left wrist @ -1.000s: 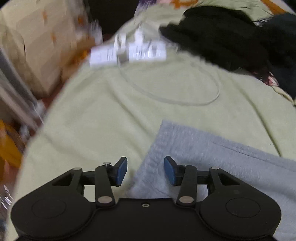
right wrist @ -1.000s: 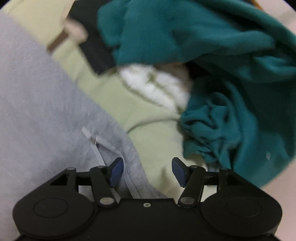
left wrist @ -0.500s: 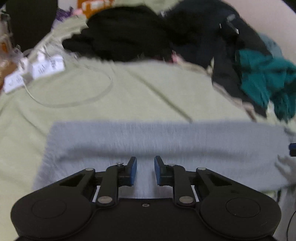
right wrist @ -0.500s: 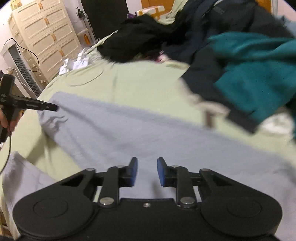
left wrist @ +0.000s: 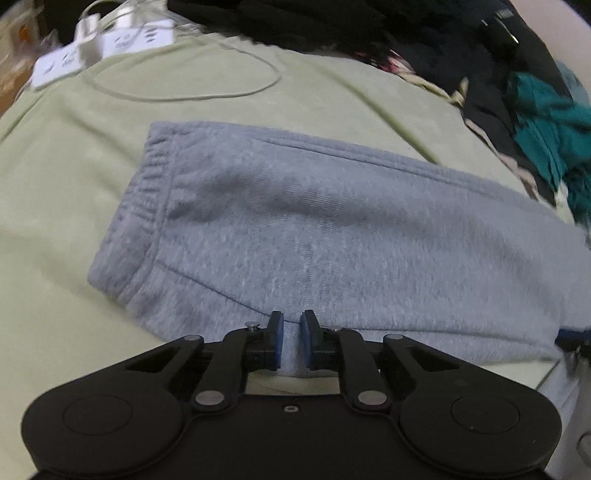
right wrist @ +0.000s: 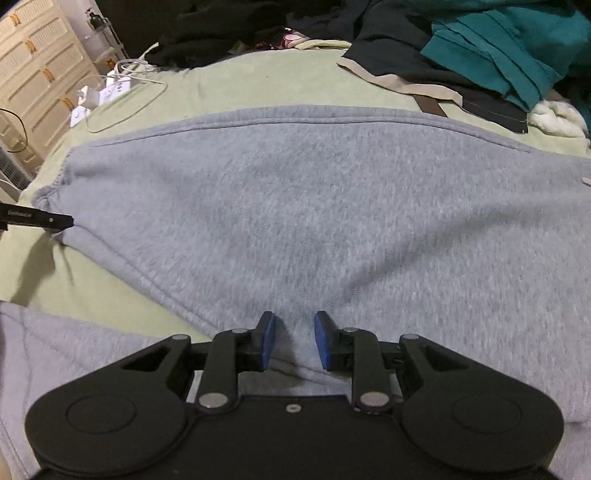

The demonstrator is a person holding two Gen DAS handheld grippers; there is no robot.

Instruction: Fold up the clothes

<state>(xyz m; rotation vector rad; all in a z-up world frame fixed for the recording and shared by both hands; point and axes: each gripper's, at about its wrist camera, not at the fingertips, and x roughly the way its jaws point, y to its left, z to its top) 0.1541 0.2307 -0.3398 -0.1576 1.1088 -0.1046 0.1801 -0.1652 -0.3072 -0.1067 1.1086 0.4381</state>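
Observation:
A grey sweatpants leg (left wrist: 332,229) lies across the pale green bedspread (left wrist: 66,206), its ribbed cuff (left wrist: 144,206) to the left. My left gripper (left wrist: 291,341) is shut on the near edge of the grey fabric, which is pinched between the blue pads. In the right wrist view the same grey garment (right wrist: 314,206) spreads wide. My right gripper (right wrist: 293,341) is closed on a raised fold of it, with a narrow gap between the pads. The left gripper's fingertip (right wrist: 55,220) shows at the cuff end on the left.
A white power strip with a looped cable (left wrist: 107,40) lies at the back left of the bed. Black clothes (left wrist: 295,18) and a teal garment (right wrist: 509,48) are piled at the back and right. A cream drawer unit (right wrist: 40,70) stands beside the bed.
Both grippers went from open to closed on the grey fabric. The views swung over the sweatpants leg, which now lies stretched between the two grippers.

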